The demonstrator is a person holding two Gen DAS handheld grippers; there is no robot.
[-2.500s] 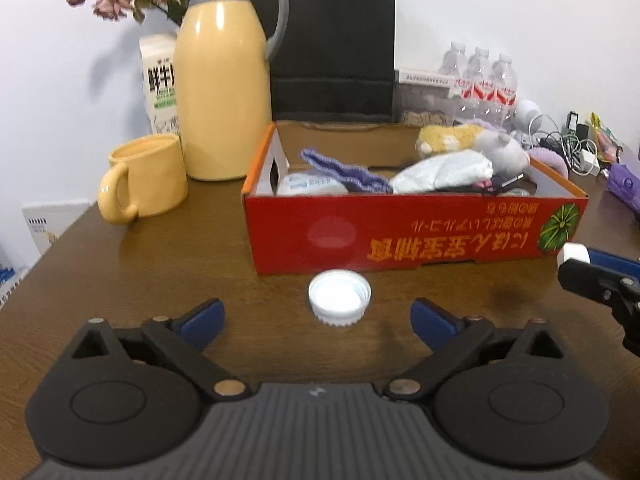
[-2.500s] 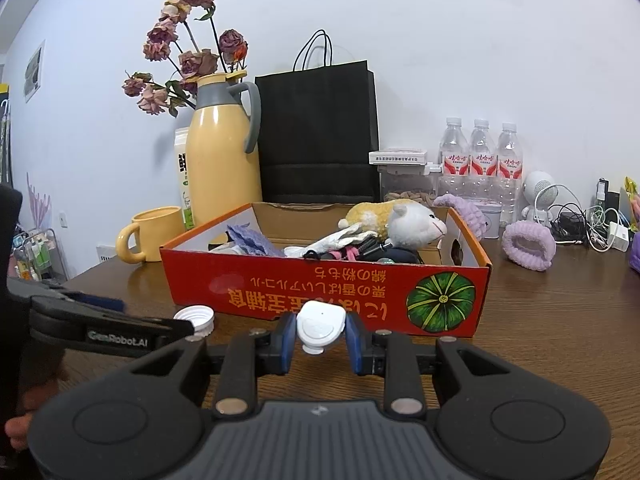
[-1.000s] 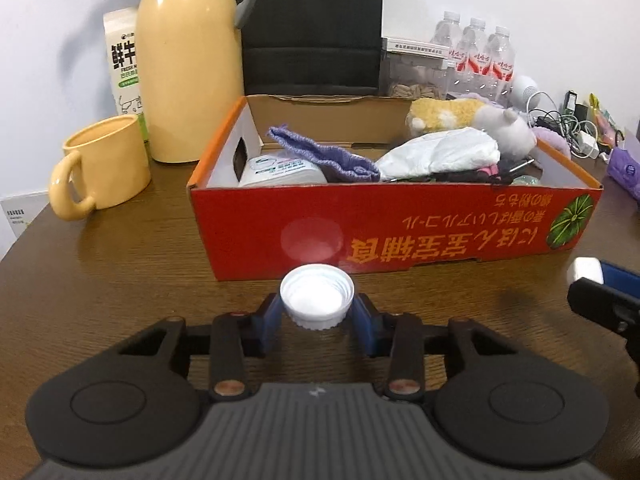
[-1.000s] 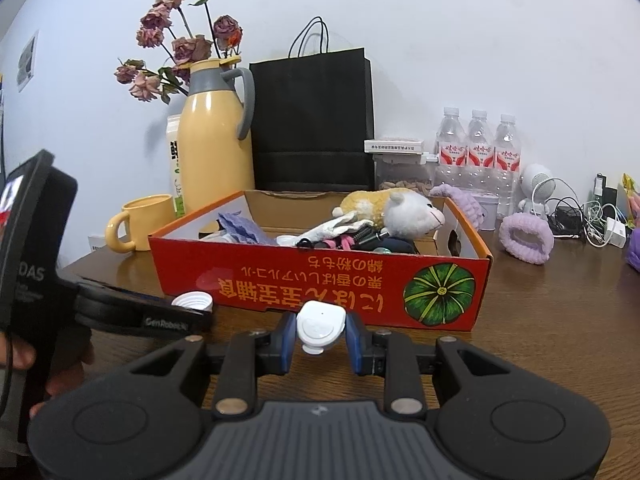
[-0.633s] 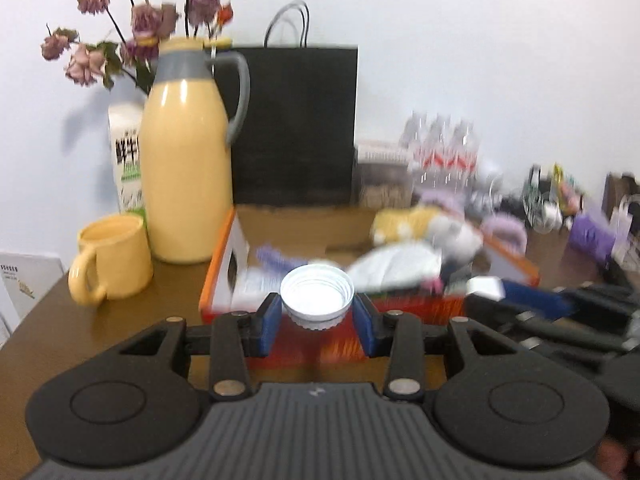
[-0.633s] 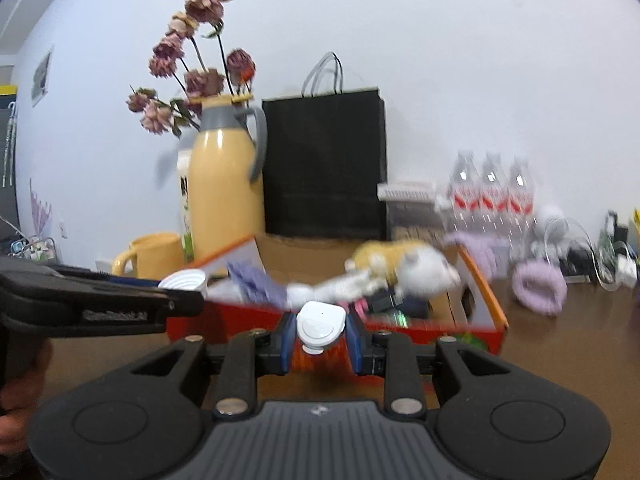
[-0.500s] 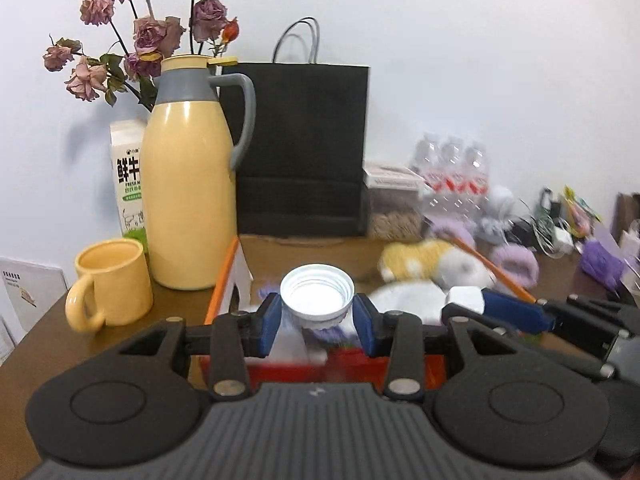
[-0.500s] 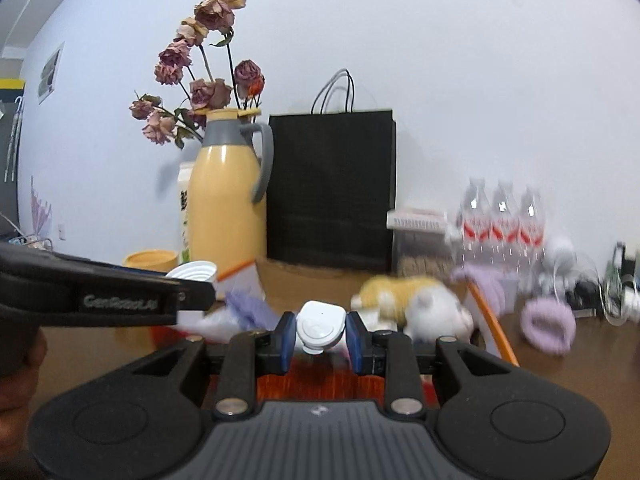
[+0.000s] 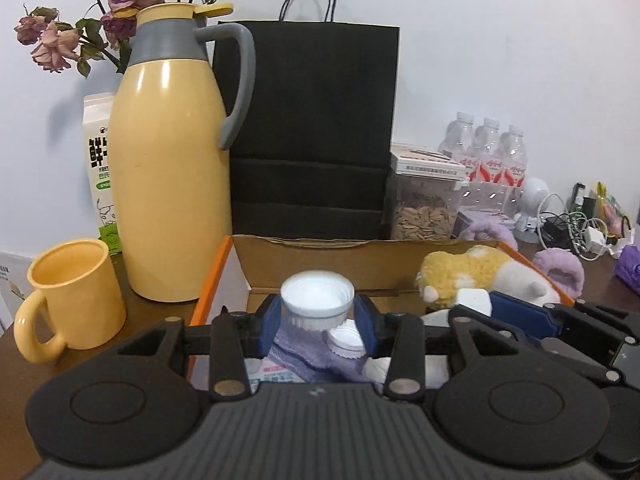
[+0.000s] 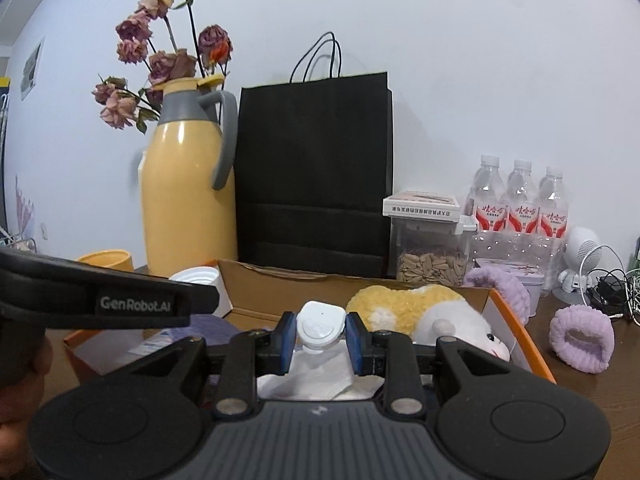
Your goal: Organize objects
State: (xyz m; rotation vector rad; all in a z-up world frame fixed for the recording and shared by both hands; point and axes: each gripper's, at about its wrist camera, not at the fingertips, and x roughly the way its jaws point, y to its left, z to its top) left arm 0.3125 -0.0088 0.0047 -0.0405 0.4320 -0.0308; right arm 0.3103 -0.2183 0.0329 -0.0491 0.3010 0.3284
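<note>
White bottle cap (image 9: 317, 298) clamped in left tool (image 9: 317, 322), right tool (image 10: 321, 338) clamping white clip (image 10: 321, 326)

Jug (image 9: 168, 184): glossy yellow plastic, matt grey collar.
Bag (image 9: 312, 128) just right of the jug: matt black paper, creased.
Box (image 9: 320, 256) in front of the bag: raw brown cardboard, rough torn rim.
White cap (image 9: 317, 298): ribbed plastic.
Toy (image 9: 472, 276) in the box: fuzzy plush.
Table (image 10: 592, 400): smooth dark wood.
</note>
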